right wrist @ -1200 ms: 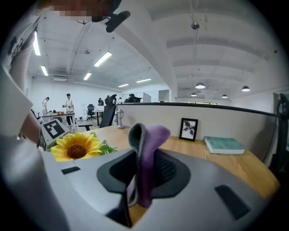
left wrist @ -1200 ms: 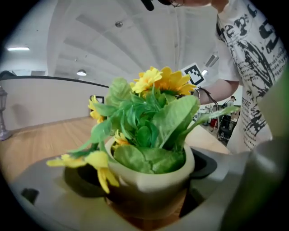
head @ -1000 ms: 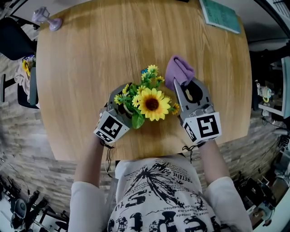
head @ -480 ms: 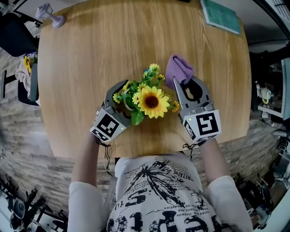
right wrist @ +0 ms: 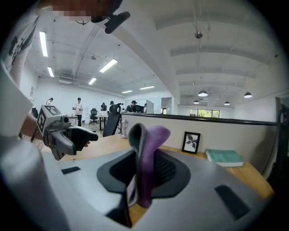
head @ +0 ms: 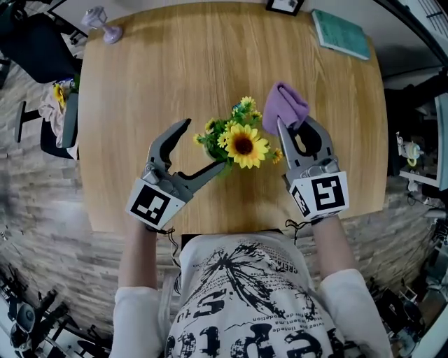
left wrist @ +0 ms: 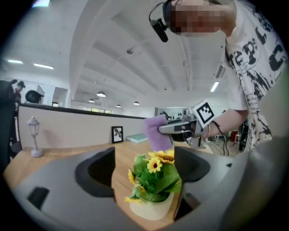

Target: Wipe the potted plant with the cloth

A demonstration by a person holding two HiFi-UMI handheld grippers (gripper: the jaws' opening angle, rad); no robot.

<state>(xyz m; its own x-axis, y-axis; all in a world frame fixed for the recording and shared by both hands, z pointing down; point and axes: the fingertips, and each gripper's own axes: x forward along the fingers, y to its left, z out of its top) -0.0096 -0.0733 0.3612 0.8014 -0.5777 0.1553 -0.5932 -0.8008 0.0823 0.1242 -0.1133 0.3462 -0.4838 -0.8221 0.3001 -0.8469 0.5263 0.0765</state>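
Observation:
The potted plant [head: 238,140], a sunflower and small yellow blooms in a cream pot [left wrist: 151,208], stands on the round wooden table [head: 175,70]. My left gripper [head: 205,143] hovers at its left, raised above the tabletop. Its jaws are wide apart and have just been closing a little. In the left gripper view the plant [left wrist: 153,180] sits low between the fingers, and neither pad presses on it. My right gripper [head: 294,124] is just right of the flowers, shut on a folded purple cloth [head: 287,106]. That cloth [right wrist: 145,162] sticks up from between its jaws.
At the table's far edge are a small lamp figurine [head: 103,26], a picture frame [head: 283,5] and a teal book [head: 341,33]. A black chair [head: 35,42] stands beyond the left rim. The person's torso is against the near edge.
My left gripper has let go of the pot, lifting and drawing back to the left with its jaws spread. The right gripper with the cloth has risen slightly.

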